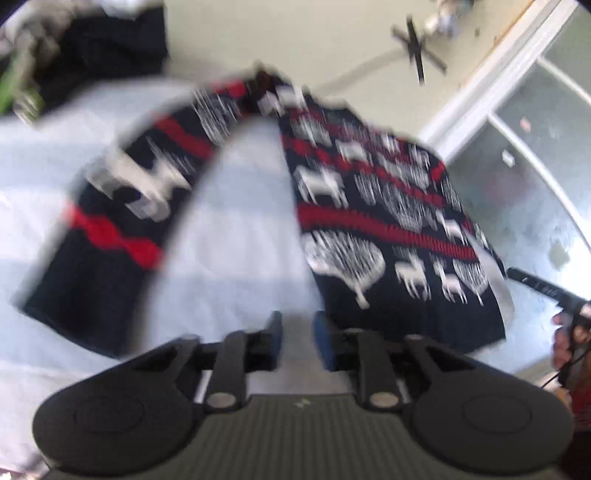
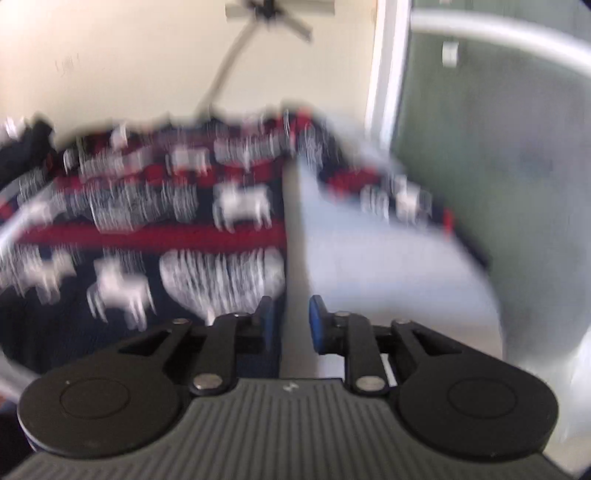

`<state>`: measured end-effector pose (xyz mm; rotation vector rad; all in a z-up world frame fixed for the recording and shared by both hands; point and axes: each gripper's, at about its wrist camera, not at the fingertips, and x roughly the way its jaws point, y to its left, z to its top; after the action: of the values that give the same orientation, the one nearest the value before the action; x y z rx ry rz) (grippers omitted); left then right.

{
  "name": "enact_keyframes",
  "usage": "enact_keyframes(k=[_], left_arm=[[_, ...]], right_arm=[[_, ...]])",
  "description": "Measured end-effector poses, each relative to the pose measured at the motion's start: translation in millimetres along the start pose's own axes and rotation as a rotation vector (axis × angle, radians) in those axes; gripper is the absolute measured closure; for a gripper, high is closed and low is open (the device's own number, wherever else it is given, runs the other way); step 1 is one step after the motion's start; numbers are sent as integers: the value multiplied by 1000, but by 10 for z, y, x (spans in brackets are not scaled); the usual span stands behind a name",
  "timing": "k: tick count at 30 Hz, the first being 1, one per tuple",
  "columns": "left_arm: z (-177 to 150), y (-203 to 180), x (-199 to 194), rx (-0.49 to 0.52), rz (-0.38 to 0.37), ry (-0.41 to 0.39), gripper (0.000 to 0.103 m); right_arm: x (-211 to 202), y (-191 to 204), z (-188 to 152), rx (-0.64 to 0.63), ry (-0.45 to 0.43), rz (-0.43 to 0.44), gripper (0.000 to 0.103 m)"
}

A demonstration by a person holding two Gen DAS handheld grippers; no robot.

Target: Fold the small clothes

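A small dark navy sweater [image 1: 373, 229] with red bands and white animal and tree patterns lies spread on a pale blue-white sheet [image 1: 236, 221]. One sleeve [image 1: 110, 221] angles to the left in the left wrist view. My left gripper [image 1: 297, 332] is open and empty, over the bare sheet between sleeve and body near the hem. In the right wrist view the sweater body [image 2: 147, 236] lies to the left and the other sleeve [image 2: 388, 192] to the right. My right gripper [image 2: 290, 325] is open and empty beside the body's side edge. Both views are motion-blurred.
A pile of dark clothes [image 1: 107, 40] sits at the far left corner. A glass door with a white frame [image 1: 517, 122] stands to the right. The right hand and its gripper handle [image 1: 546, 291] show at the right edge. A ceiling fan [image 2: 269, 11] is overhead.
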<state>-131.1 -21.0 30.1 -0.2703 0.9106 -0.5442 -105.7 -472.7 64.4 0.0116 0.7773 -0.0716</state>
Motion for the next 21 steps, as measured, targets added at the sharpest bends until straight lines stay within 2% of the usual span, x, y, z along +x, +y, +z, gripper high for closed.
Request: enact_keyframes(k=[2, 5, 7, 9, 10, 13, 15, 16, 19, 21], left_arm=[[20, 117, -246, -12, 38, -89, 65], [23, 382, -631, -73, 92, -210, 57], [16, 566, -852, -124, 132, -269, 54], [-9, 769, -1070, -171, 169, -307, 53], [-46, 838, -1166, -194, 189, -322, 53], [-155, 1010, -1400, -255, 234, -361, 51], [-202, 1129, -1518, -285, 252, -382, 50], [-225, 1167, -1558, -296, 257, -390, 49], [-246, 1255, -1558, -323, 262, -393, 48], [-213, 1261, -1499, -333, 256, -380, 48]], right_arm=[[-31, 182, 263, -11, -51, 101, 76], [86, 725, 552, -45, -50, 350, 73], [275, 1176, 661, -53, 2, 542, 71], [534, 1693, 703, -22, 110, 744, 71], [667, 1967, 694, -10, 168, 811, 71], [1036, 2670, 631, -6, 307, 899, 71], [1220, 2986, 576, 0, 362, 877, 71], [1332, 3096, 568, 12, 396, 871, 74], [1428, 3249, 560, 93, 423, 917, 75], [1496, 3366, 561, 108, 427, 926, 89]])
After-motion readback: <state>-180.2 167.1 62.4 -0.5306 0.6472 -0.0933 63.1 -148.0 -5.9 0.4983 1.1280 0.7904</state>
